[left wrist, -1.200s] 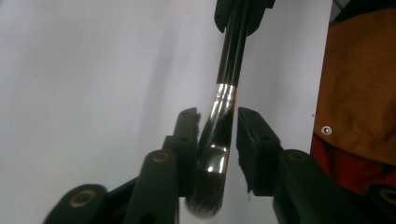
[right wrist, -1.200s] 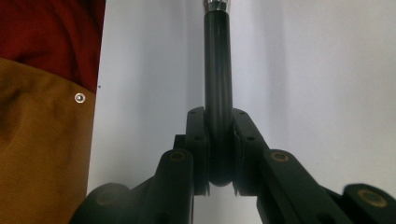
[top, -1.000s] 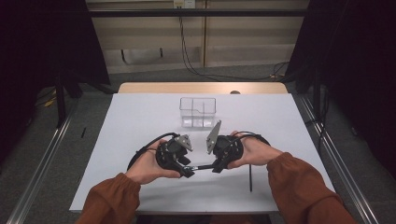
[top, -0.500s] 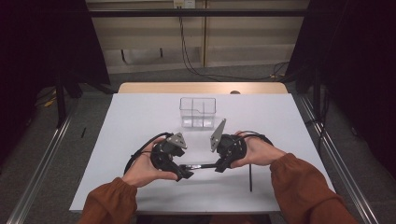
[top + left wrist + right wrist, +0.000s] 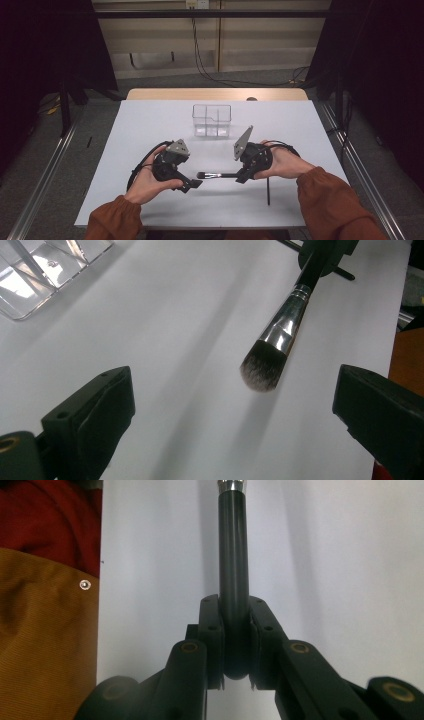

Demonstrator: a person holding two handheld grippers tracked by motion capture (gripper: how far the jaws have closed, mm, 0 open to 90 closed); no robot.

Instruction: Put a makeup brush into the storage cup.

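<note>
The handover looked done: the right gripper [image 5: 243,176] pinched the makeup brush [image 5: 216,175] by its black handle, holding it level just above the table [image 5: 150,120], bristles toward the left gripper [image 5: 192,184], whose jaws had just been opening and stood spread, nothing between them. Left to do, I judged, was dropping it into the clear organizer [image 5: 212,120] (well apart). One brush, one organizer, two grippers.

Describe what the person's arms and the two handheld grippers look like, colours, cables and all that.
Both forearms wear rust-orange long sleeves. The left gripper and the right gripper are black, each topped by a grey three-cornered plate and trailing a black cable. In the left gripper view its two black jaws end in flat, blocky pads.
</note>
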